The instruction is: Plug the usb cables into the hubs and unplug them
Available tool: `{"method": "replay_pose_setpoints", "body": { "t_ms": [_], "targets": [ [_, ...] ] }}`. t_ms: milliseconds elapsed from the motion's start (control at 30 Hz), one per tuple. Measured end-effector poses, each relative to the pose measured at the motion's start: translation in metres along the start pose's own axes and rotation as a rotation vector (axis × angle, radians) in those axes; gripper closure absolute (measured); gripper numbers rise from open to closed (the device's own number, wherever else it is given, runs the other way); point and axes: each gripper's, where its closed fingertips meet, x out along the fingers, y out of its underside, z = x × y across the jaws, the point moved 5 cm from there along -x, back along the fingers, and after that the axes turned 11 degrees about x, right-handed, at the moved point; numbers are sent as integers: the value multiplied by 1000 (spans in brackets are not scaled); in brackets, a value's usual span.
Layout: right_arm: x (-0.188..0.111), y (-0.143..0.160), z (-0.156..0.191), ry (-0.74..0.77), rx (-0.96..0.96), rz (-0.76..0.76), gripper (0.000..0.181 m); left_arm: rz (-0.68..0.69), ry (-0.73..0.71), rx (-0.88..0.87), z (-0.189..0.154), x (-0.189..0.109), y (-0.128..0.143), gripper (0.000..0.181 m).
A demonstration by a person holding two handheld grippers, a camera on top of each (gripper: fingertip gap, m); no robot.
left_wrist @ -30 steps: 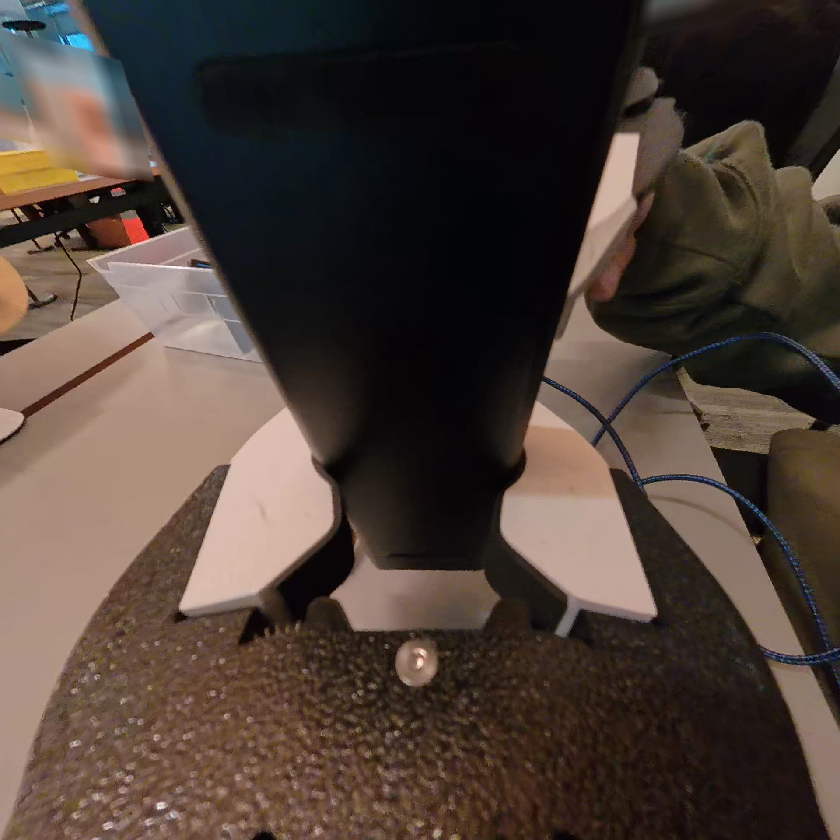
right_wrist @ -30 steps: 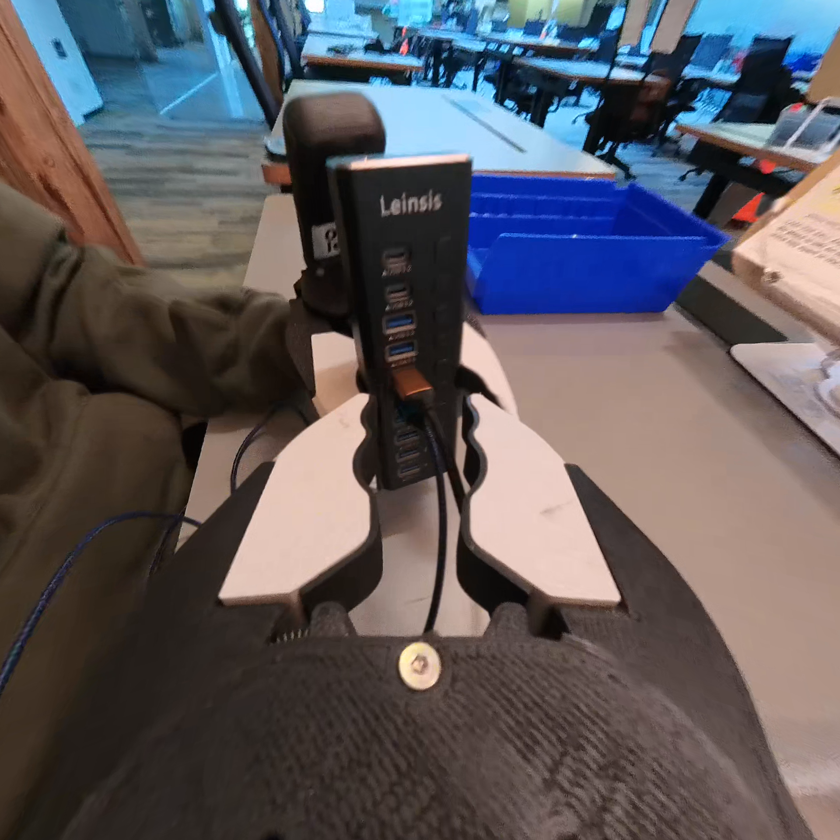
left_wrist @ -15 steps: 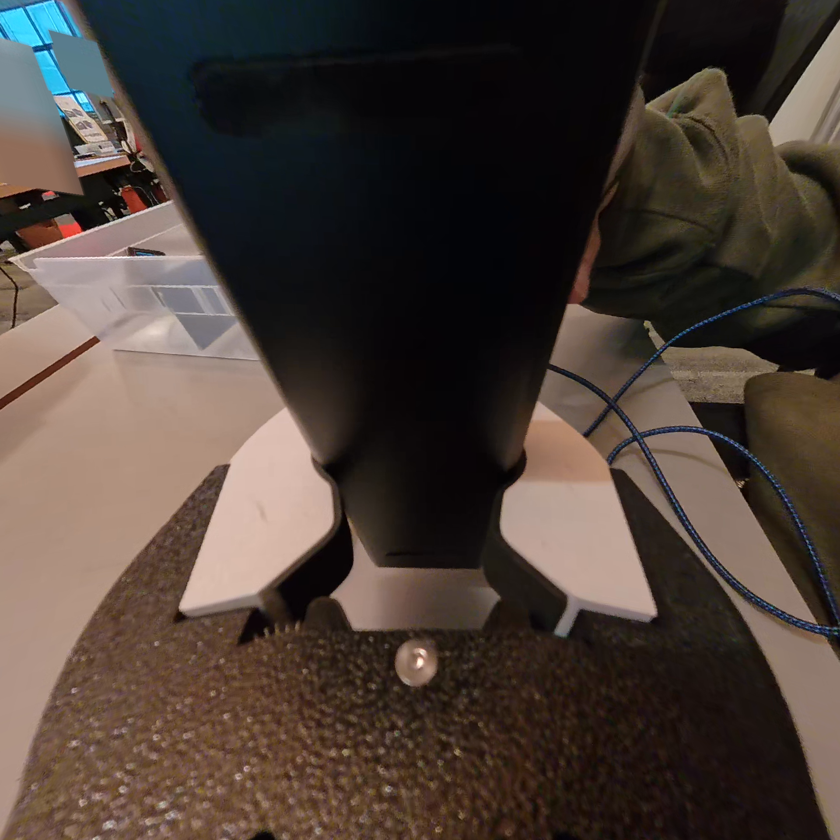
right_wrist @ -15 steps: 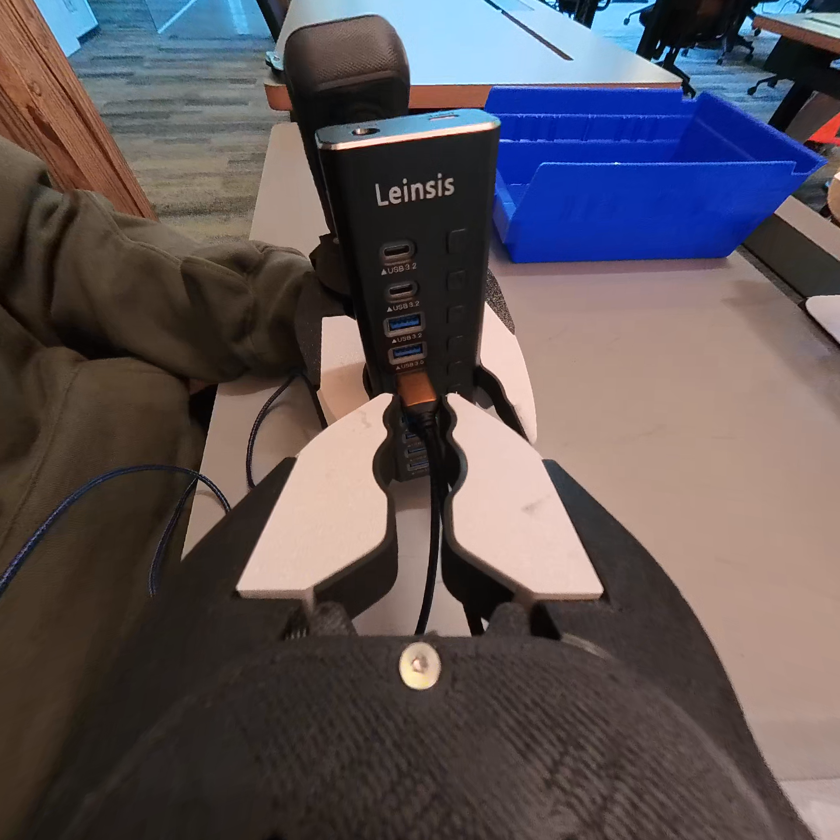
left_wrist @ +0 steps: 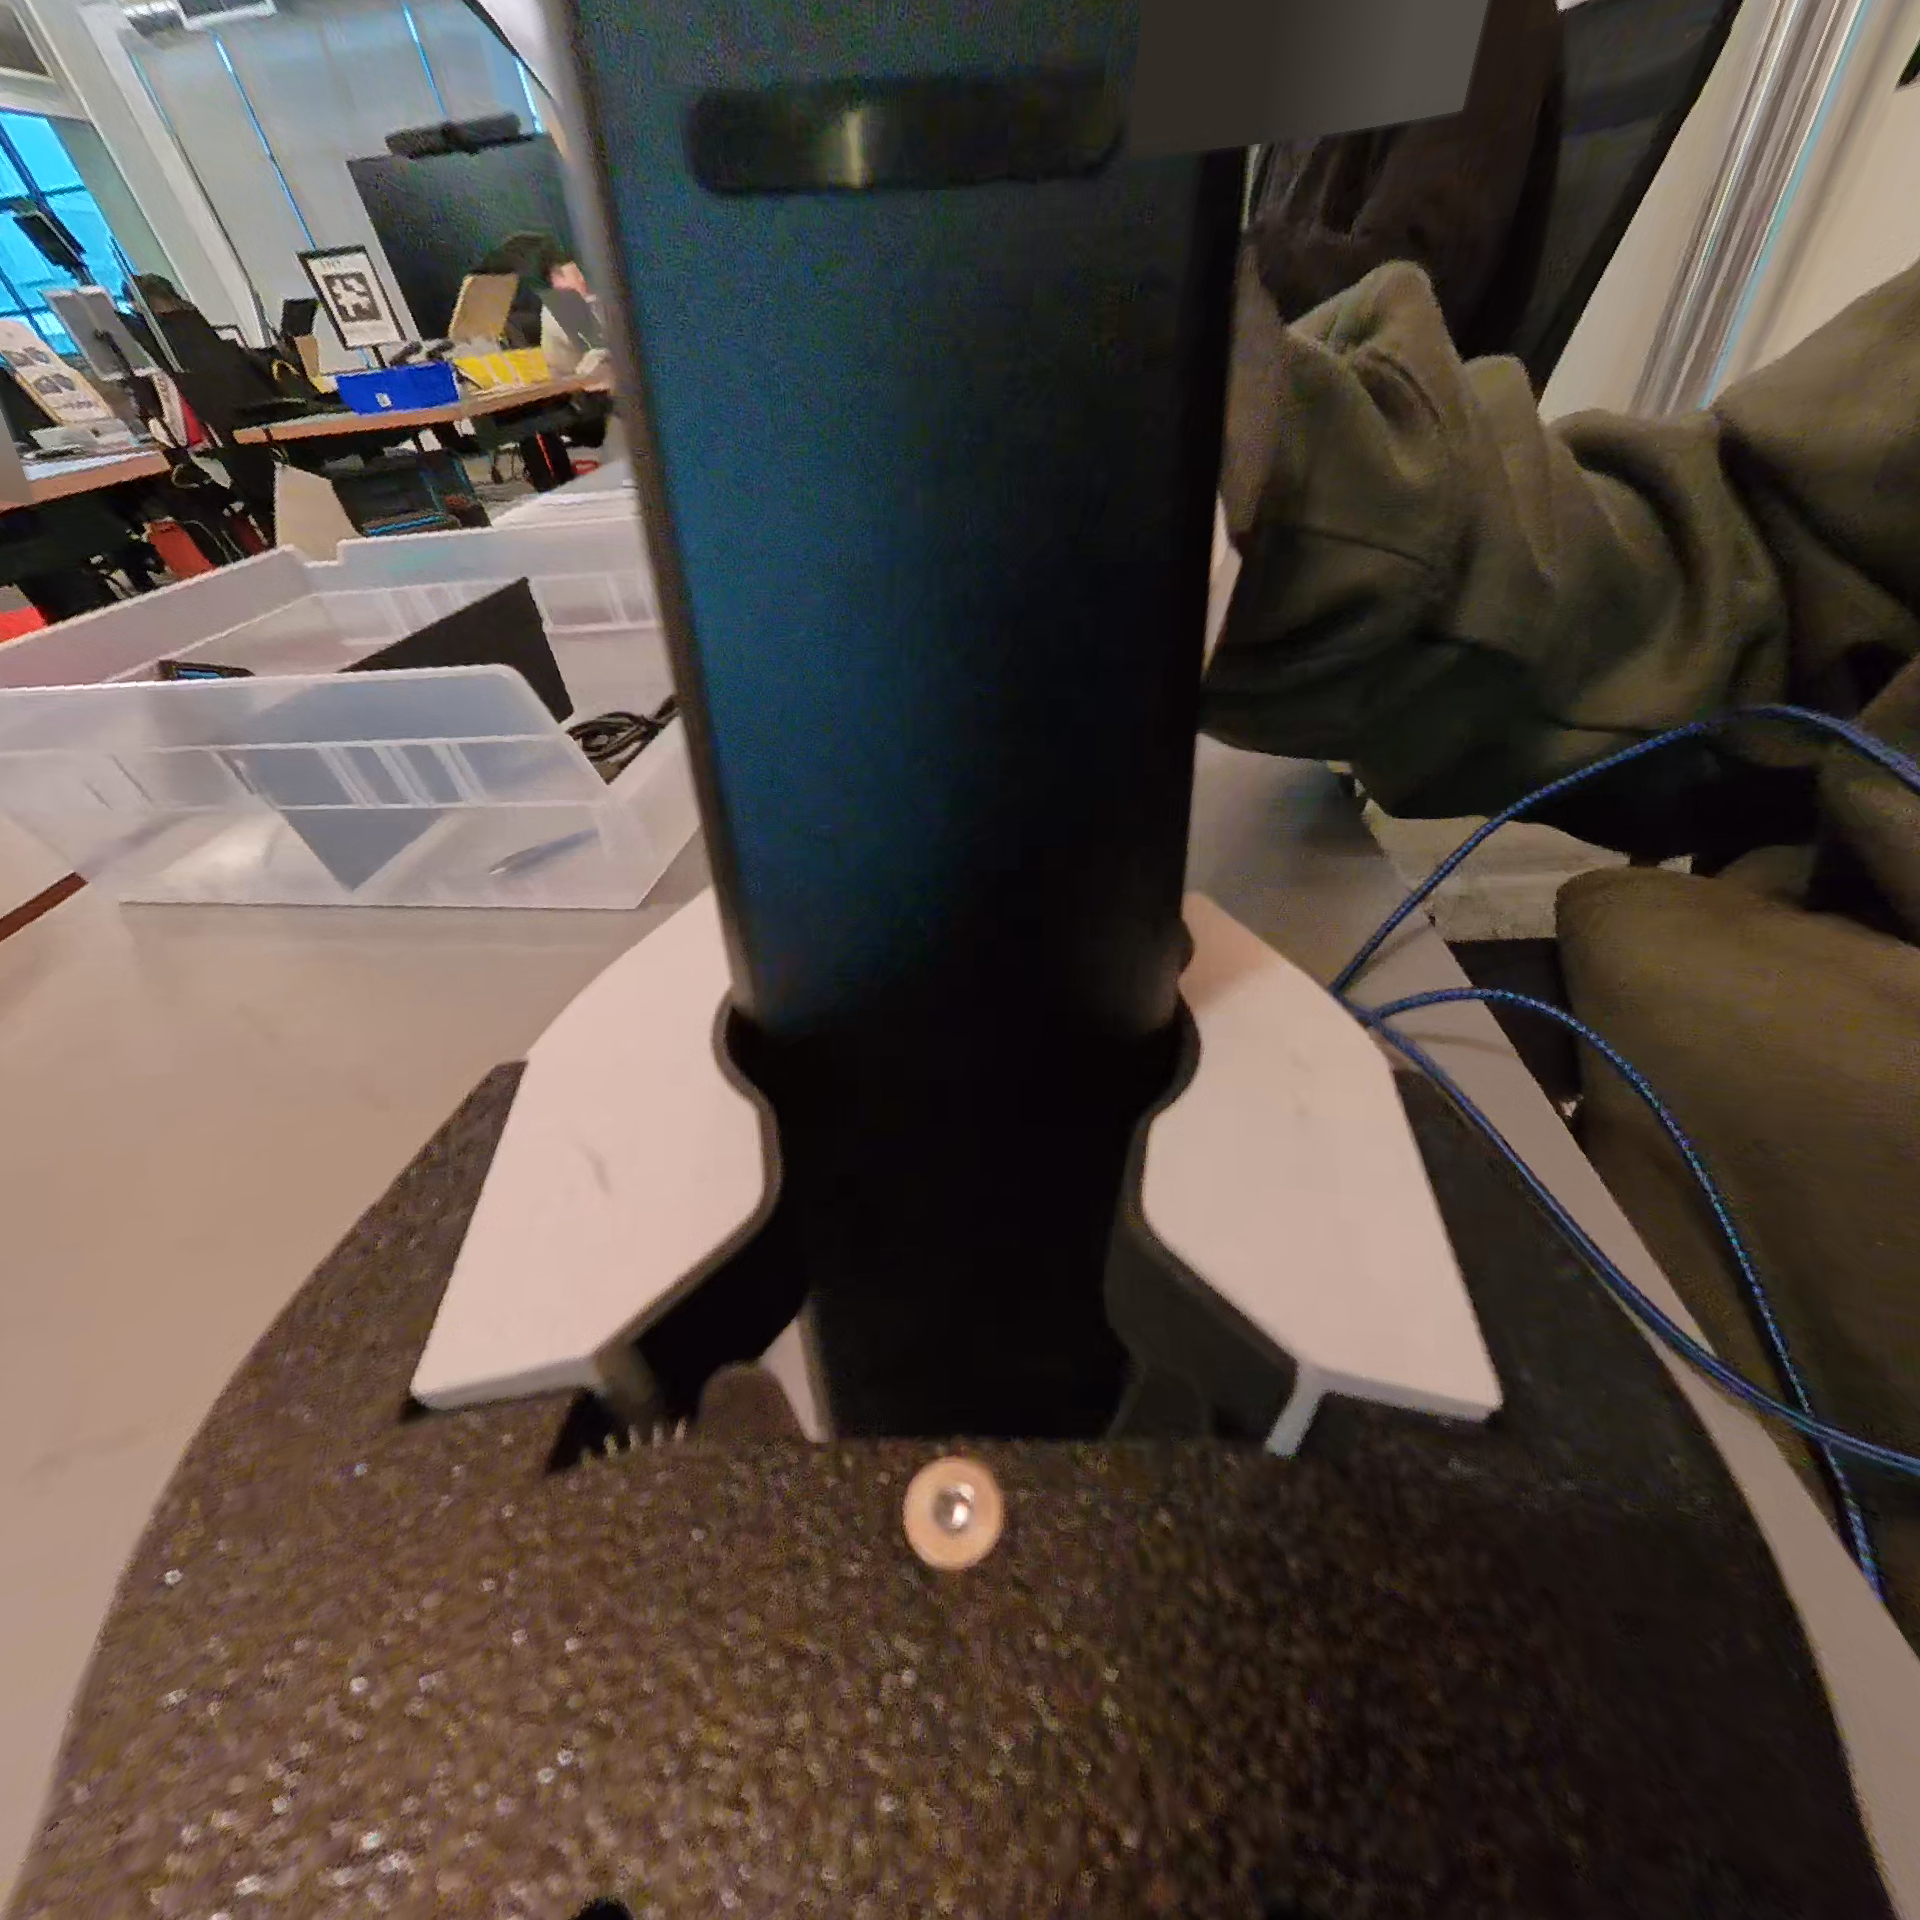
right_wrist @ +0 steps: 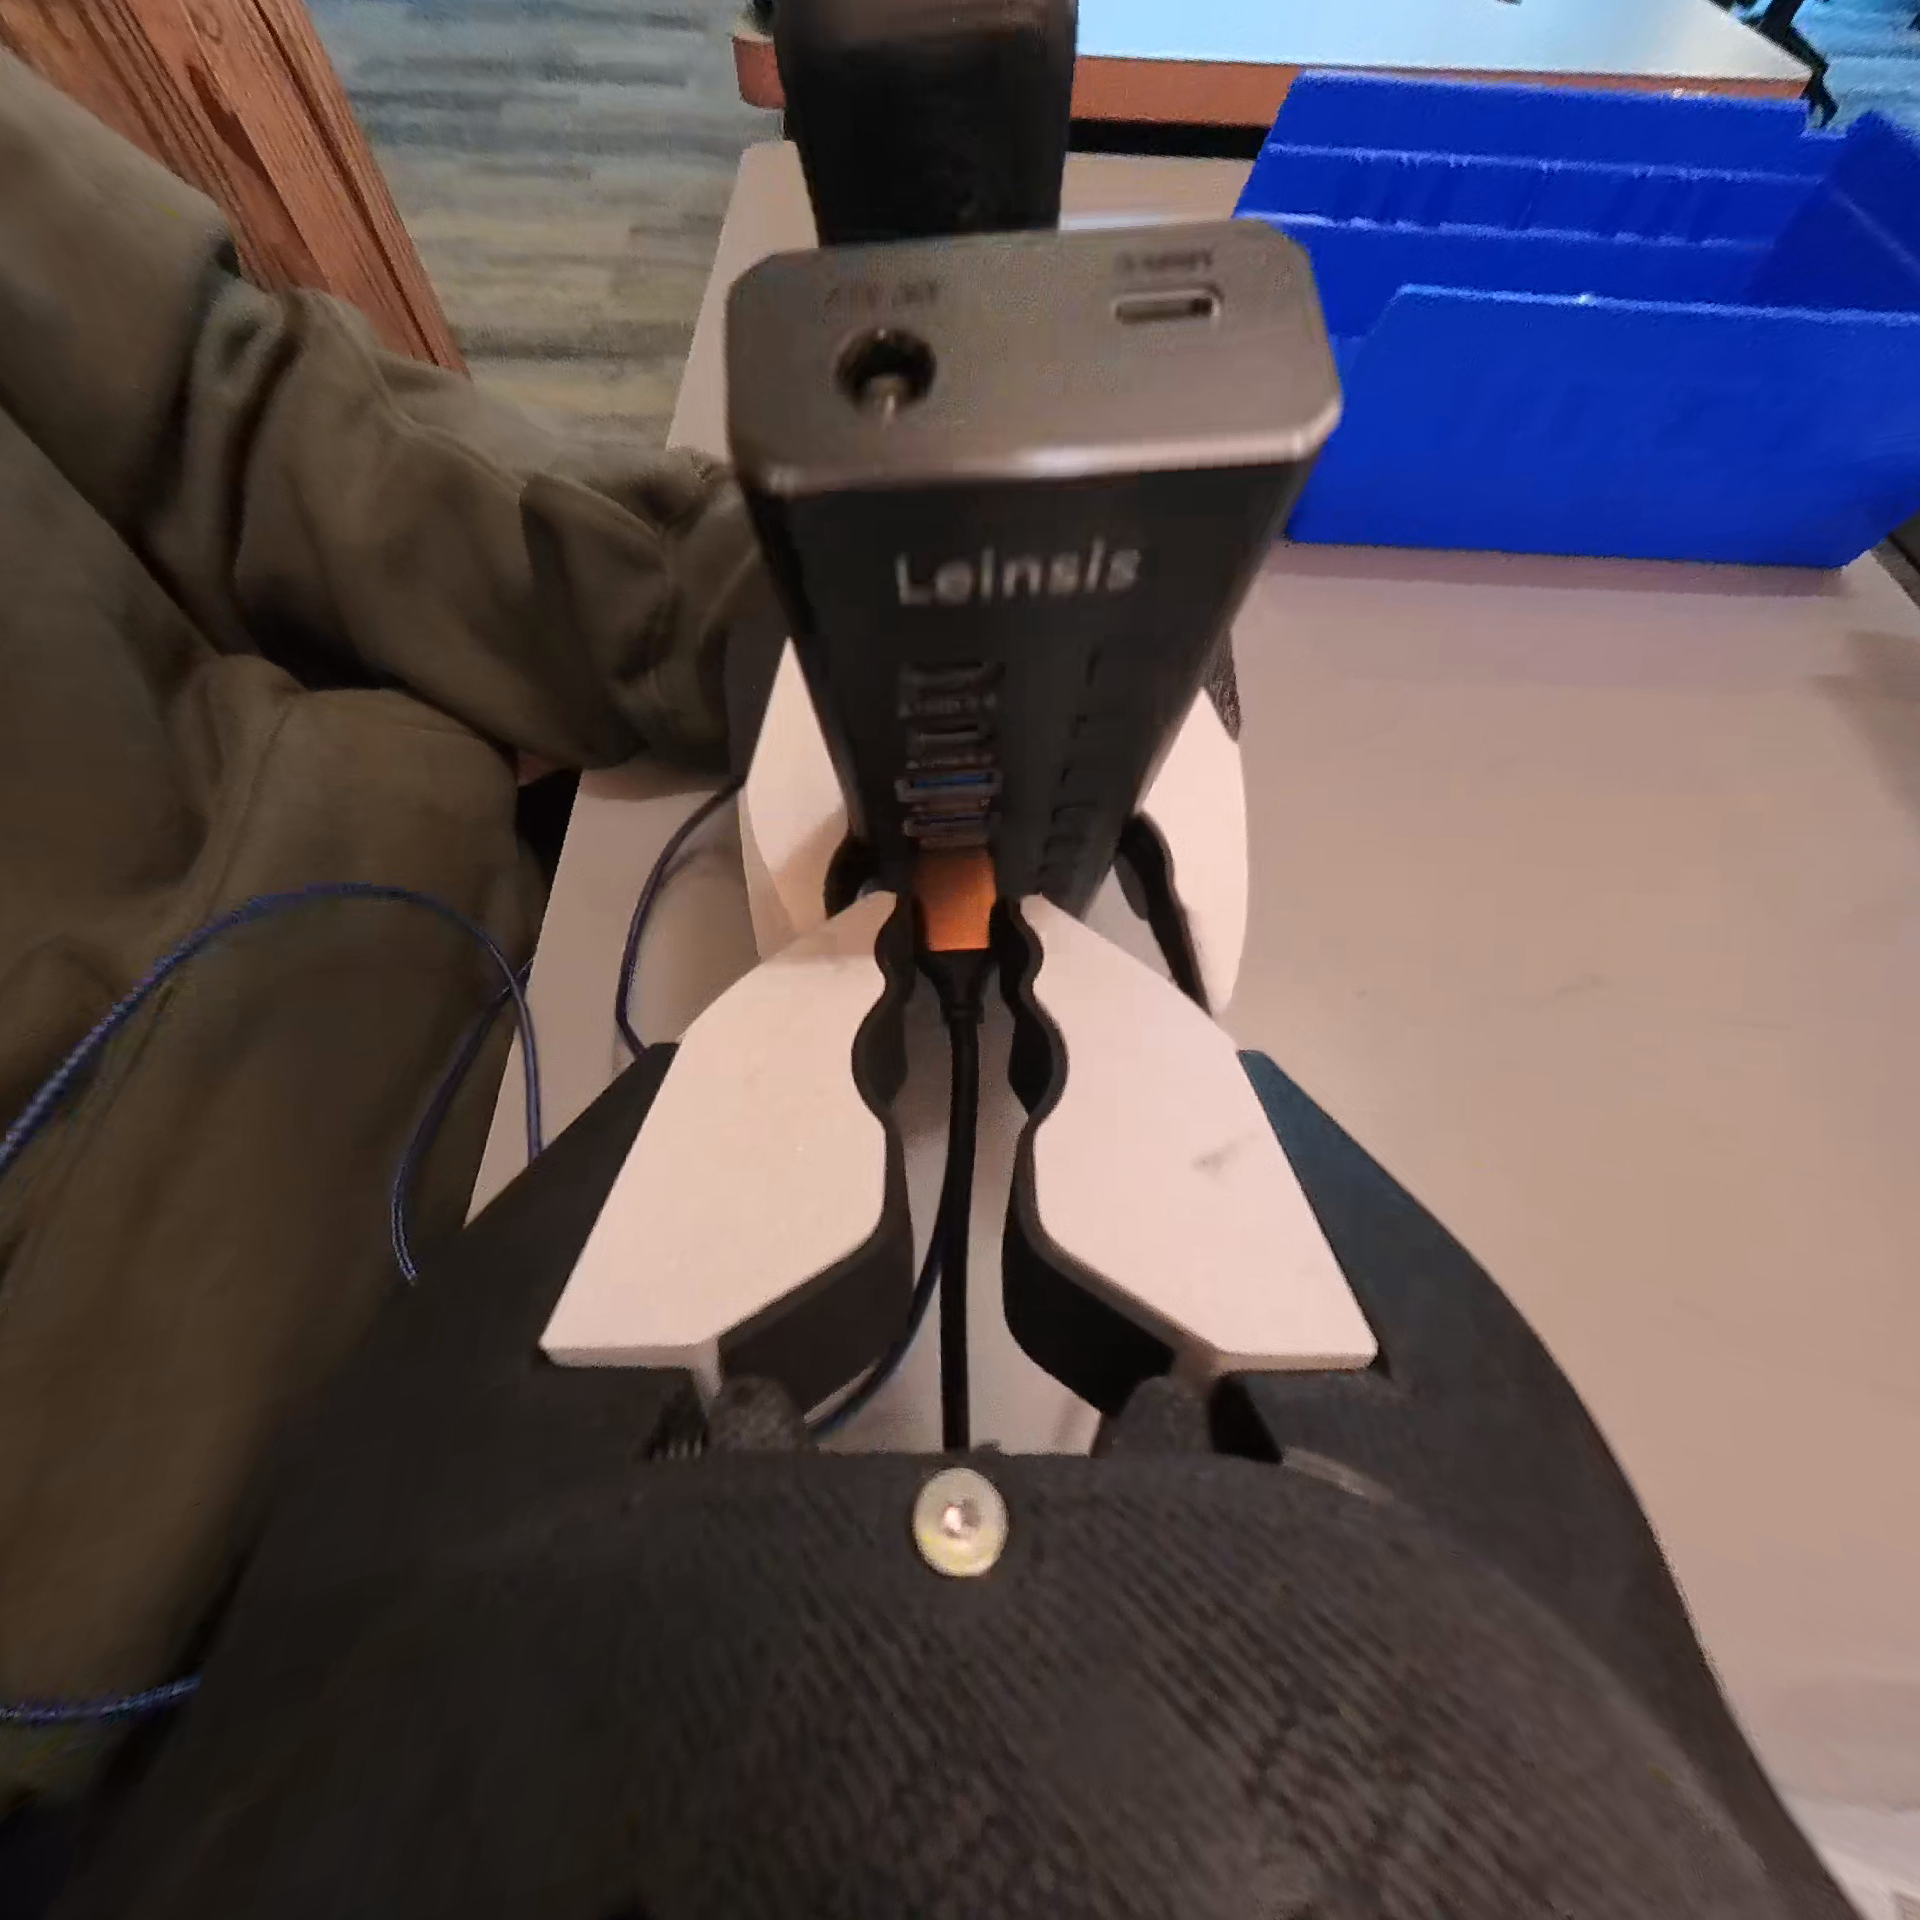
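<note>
A black USB hub (left_wrist: 935,623) stands upright in my left gripper (left_wrist: 956,1029), which is shut on its lower end; only its plain back shows in the left wrist view. The right wrist view shows the hub's port side and top end (right_wrist: 1039,499). An orange USB plug (right_wrist: 956,904) sits in one of its lower ports. Its black cable (right_wrist: 961,1195) runs back between my fingers. My right gripper (right_wrist: 956,925) is shut on the orange plug, fingertips on either side of it. The left gripper's white fingers (right_wrist: 1195,831) show behind the hub.
A blue braided cable (left_wrist: 1662,1143) loops off the table's right edge and shows again in the right wrist view (right_wrist: 468,987). A person's olive sleeve (left_wrist: 1507,582) is close by. A clear bin (left_wrist: 312,769) and a blue bin (right_wrist: 1610,364) stand on the grey table (right_wrist: 1558,935).
My right gripper has moved in and its fingers have closed from wide apart onto the orange plug. The hub now tips toward the right camera, showing its top end.
</note>
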Motion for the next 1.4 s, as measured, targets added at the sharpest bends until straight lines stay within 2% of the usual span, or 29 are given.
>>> {"method": "replay_pose_setpoints", "body": {
  "t_ms": [67,200,333,433,533,667,800,1000,1100,1167,1233,1267,1300,1333,1400],
  "targets": [
    [1,4,-2,2,-4,12,166,22,-3,1,1,0,2,110],
    [8,-2,3,118,-121,87,166,143,-16,53,1,-1,10,111],
    [3,-10,9,87,-114,28,166,67,-2,46,0,-6,-3,110],
    [-4,-9,7,104,-121,30,166,82,-25,74,2,-10,-12,111],
    [-6,-8,2,136,-123,39,166,92,-57,109,8,-21,-18,122],
    [-4,-5,-2,161,-106,56,166,138,-108,161,10,-20,-17,122],
    [-6,-8,-4,152,-76,13,166,52,-167,127,14,-19,-23,121],
    [-6,-8,2,97,-49,34,166,-12,-70,73,10,-20,-21,121],
    [-8,-6,1,119,-51,63,166,64,-92,129,10,-18,-22,121],
    [-12,-10,2,107,-39,41,166,41,-95,113,11,-18,-26,121],
    [-16,-9,1,153,-57,86,166,71,-107,142,12,-18,-28,121],
    [-32,0,-13,311,-67,181,166,116,-130,165,15,-24,-25,121],
    [-62,11,-34,522,-58,269,166,137,-178,156,23,-40,-21,122],
    [-91,13,-44,597,8,197,166,142,-248,118,34,-60,-19,121],
    [-138,-2,-47,518,159,-186,166,162,-355,121,49,-94,-26,121]
  ]
}}
